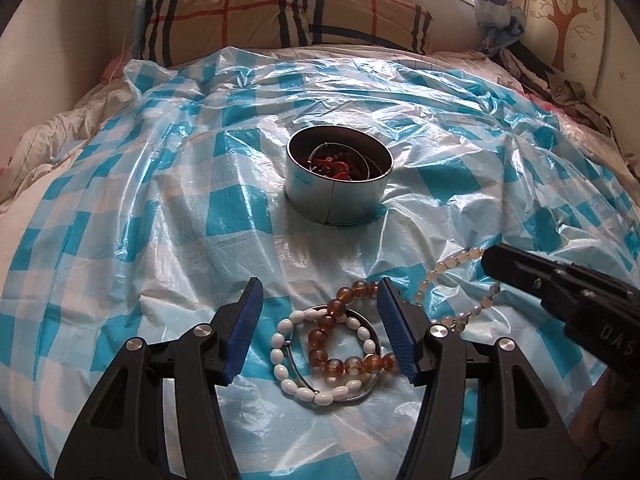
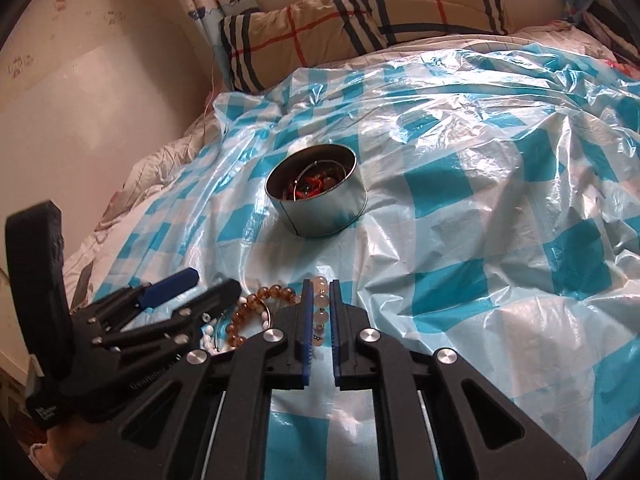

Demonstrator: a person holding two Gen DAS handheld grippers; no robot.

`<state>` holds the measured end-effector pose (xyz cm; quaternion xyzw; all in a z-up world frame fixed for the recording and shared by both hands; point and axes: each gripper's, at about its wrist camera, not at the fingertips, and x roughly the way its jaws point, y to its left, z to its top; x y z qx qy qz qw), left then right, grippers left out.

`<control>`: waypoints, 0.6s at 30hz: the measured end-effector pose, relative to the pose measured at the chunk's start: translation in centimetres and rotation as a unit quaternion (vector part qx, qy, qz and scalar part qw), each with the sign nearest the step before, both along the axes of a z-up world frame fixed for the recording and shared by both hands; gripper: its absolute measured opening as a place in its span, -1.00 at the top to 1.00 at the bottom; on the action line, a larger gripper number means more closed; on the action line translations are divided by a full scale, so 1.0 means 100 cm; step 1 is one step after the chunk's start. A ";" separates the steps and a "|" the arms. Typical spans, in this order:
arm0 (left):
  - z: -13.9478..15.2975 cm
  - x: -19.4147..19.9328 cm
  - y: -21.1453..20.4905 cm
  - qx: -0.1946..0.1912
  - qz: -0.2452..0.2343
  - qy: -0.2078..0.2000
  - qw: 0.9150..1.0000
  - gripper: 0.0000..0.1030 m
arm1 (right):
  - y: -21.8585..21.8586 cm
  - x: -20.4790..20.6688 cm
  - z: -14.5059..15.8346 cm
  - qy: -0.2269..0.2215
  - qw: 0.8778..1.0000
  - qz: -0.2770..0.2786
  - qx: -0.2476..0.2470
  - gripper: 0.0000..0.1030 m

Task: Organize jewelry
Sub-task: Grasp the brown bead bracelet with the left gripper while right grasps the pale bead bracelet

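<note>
Right hand-held gripper (image 2: 320,304) clamps pale bead bracelet (image 2: 321,300) near tin (image 2: 320,216).

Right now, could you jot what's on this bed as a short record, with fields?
surface: checked plastic sheet over a bed
container: round tin, open, jewelry inside
loose pieces: amber bracelet, white bracelet, metal ring, pale bracelet
left gripper: open, over the amber bracelet
right gripper: shut on the pale bracelet
</note>
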<state>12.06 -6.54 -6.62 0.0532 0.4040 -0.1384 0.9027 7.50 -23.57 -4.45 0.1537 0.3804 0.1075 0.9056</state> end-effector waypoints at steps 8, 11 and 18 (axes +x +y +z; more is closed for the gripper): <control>-0.022 0.013 -0.023 0.036 -0.046 0.045 0.997 -0.09 | -0.026 -0.003 0.004 -0.024 0.995 -0.011 0.092 0.83; -0.025 0.013 -0.026 0.051 -0.051 0.047 0.996 0.59 | -0.028 -0.003 0.004 -0.026 0.994 -0.011 0.103 0.83; -0.005 0.003 -0.005 -0.036 -0.039 0.036 0.998 0.79 | -0.021 -0.010 0.011 -0.050 0.993 0.012 0.105 0.83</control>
